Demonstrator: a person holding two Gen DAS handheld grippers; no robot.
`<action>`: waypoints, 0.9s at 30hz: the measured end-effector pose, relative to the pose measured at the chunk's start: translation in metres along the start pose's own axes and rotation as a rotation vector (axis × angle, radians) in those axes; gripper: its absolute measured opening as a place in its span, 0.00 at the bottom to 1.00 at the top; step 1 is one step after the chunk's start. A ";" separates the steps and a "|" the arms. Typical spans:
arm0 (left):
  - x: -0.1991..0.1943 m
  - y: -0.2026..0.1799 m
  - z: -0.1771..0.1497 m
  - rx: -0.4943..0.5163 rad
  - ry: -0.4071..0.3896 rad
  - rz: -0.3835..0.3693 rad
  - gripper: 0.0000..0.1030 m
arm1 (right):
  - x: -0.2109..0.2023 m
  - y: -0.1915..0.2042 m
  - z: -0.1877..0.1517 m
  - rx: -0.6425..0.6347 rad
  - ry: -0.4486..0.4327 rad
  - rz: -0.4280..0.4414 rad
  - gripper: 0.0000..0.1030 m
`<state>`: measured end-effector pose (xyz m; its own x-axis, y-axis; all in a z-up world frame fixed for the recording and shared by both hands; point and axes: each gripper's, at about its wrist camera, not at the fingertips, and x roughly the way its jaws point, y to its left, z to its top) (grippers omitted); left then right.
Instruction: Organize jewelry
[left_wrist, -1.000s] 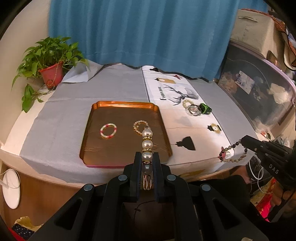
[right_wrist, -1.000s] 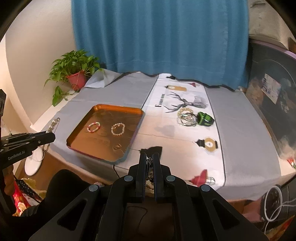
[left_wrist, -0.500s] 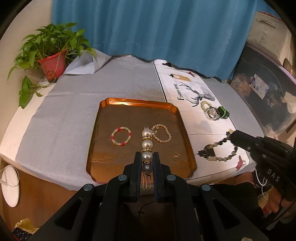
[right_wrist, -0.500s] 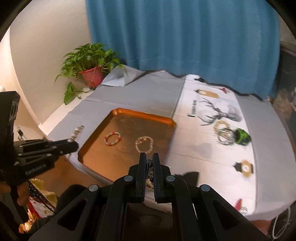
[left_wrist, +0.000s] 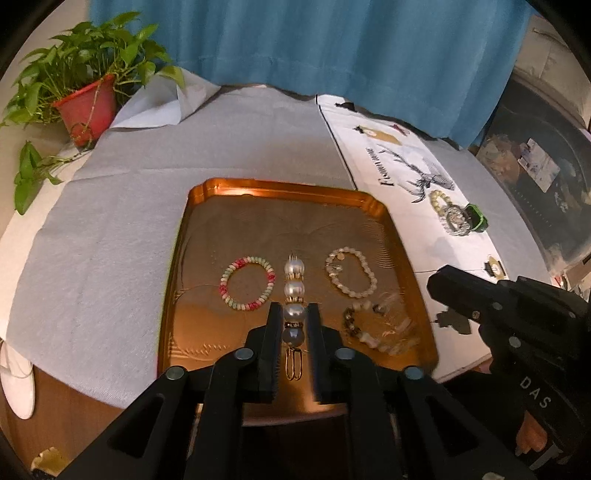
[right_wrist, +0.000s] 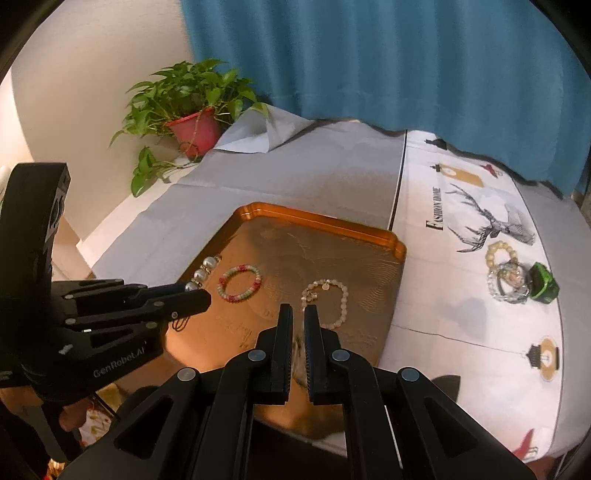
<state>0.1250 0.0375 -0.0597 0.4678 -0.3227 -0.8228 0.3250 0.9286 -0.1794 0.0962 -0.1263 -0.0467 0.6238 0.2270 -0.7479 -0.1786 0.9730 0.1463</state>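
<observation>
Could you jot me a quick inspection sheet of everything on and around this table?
Surface: grey cloth; white deer-print runner.
Job's things: copper tray holds pink-green bracelet, pale bead bracelet and a blurred beaded bracelet.
Clutter: bracelets and a green item on the runner.
Grippers: left gripper shut on pearl clip; right gripper shut, contents unclear.
Cables: nothing seen.
Surroundings: blue curtain, potted plant.

Left gripper (left_wrist: 293, 323) level, jaws pinched on a pearl hairpin (left_wrist: 294, 291). Right gripper (right_wrist: 298, 325) alongside, jaws nearly closed, contents blurred.
</observation>
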 end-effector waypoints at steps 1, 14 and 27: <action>0.006 0.002 -0.001 -0.011 0.029 0.027 0.58 | 0.006 -0.002 -0.001 0.004 0.006 -0.023 0.13; -0.044 0.011 -0.065 -0.134 0.008 0.178 0.95 | -0.044 -0.006 -0.069 0.036 0.090 -0.122 0.62; -0.151 -0.068 -0.097 0.032 -0.180 0.191 0.95 | -0.159 0.026 -0.098 -0.025 -0.150 -0.220 0.77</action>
<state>-0.0477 0.0405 0.0246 0.6612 -0.1721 -0.7302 0.2407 0.9705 -0.0108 -0.0823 -0.1411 0.0121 0.7552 0.0161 -0.6552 -0.0445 0.9987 -0.0267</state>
